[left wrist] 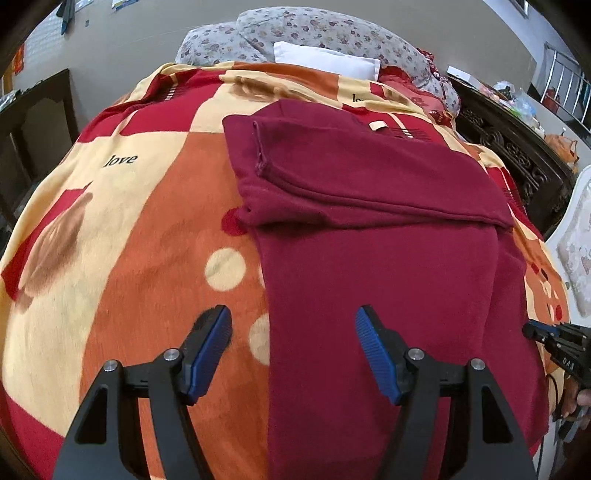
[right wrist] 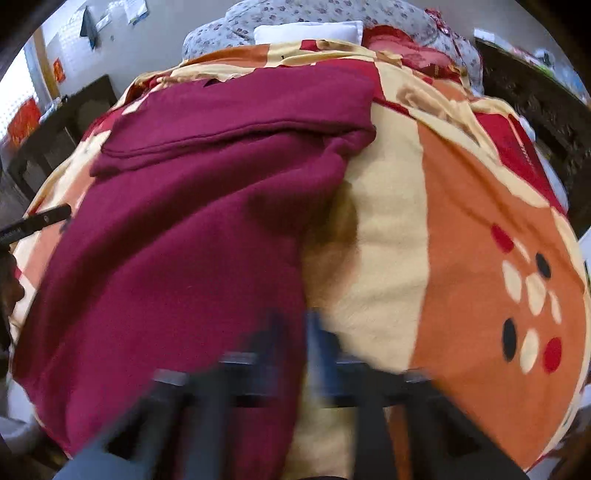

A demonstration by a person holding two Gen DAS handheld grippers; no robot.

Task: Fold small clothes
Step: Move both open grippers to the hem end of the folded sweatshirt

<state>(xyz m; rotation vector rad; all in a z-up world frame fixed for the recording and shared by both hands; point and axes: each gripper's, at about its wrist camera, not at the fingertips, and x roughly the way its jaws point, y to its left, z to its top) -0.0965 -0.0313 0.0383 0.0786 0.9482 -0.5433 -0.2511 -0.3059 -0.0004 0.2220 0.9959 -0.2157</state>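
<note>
Left gripper: jaws spread wide, holding nothing, poised above the bed. The blue pads straddle the near left edge of the maroon garment; one pad lies over the cloth, the other over the patterned blanket beside it.

Right gripper: heavily motion-blurred; the fingers appear close together, but whether they pinch cloth cannot be told. It sits at the garment's near right edge, where maroon meets the cream band of the blanket.

The garment lies straight ahead of both sets of jaws, its long axis running away from them toward the pillows. Its far portion is already doubled over, a hemmed flap lying crosswise to that axis.

Judged from this layout, each gripper is nearest its own corner of the near hem, so the coming fold likely carries that hem forward along the long axis. The left jaws must first close on the edge beneath them.
</note>
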